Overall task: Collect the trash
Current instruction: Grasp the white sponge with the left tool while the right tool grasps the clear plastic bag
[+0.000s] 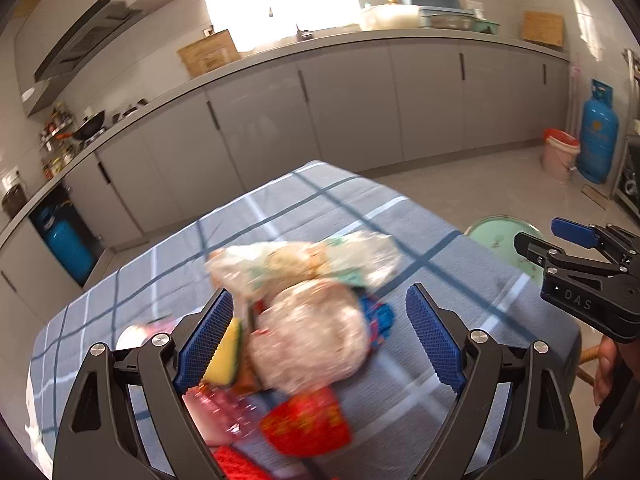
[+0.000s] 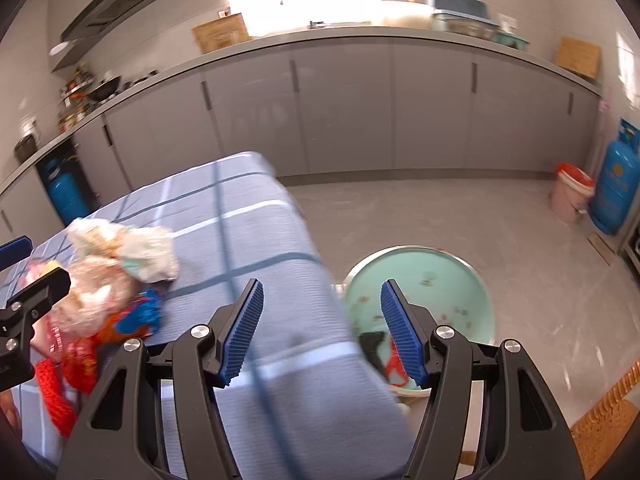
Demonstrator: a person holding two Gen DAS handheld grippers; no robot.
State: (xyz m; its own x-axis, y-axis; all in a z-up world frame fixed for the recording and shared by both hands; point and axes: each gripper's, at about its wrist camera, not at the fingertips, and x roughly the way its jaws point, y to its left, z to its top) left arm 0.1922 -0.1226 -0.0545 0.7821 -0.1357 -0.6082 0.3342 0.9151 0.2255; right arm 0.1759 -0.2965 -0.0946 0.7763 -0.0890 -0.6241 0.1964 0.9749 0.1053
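A heap of trash [image 1: 308, 320] lies on the table's blue-grey checked cloth [image 1: 320, 208]: crumpled clear bags, a red wrapper [image 1: 308, 424], a yellow piece and a blue wrapper. My left gripper [image 1: 324, 340] hangs over the heap, open wide, its pads on either side and not pressing on it. In the right wrist view the heap [image 2: 108, 280] is at the left. My right gripper [image 2: 324, 332] is open and empty over the table's right edge, in front of a mint-green bin [image 2: 420, 276] on the floor. The bin holds a black and a red scrap.
Grey kitchen cabinets [image 2: 340, 112] run along the back. A pink bucket [image 1: 560, 152] and a blue gas cylinder [image 1: 598, 132] stand at the far right, with another cylinder [image 1: 68, 240] under the counter at left. A hand [image 1: 608, 368] holds the right gripper [image 1: 552, 240].
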